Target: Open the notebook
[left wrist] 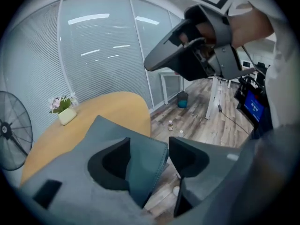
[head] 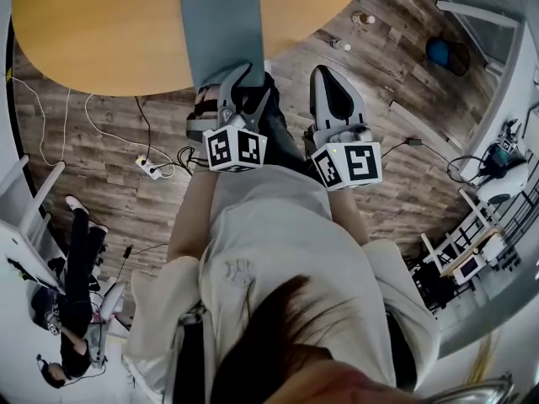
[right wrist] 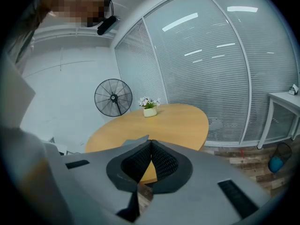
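A closed grey-blue notebook [head: 221,28] lies on the round wooden table [head: 101,32], its near end overhanging the table's edge. My left gripper [head: 238,74] is at that near end with its jaws wide apart. In the left gripper view the notebook's corner [left wrist: 140,168] sits between the jaws of the left gripper [left wrist: 150,144], against the left one, with floor showing before the right one. My right gripper [head: 326,74] hangs over the floor just right of the notebook. Its ribbed pads meet with nothing between them [right wrist: 150,146].
A small pot of flowers [right wrist: 150,109] stands at the table's far side, with a floor fan [right wrist: 113,97] beyond it. Below the table run cables and a power strip [head: 150,168]. Small bottles [head: 364,18] and a blue bin [head: 442,53] stand on the wooden floor at the right.
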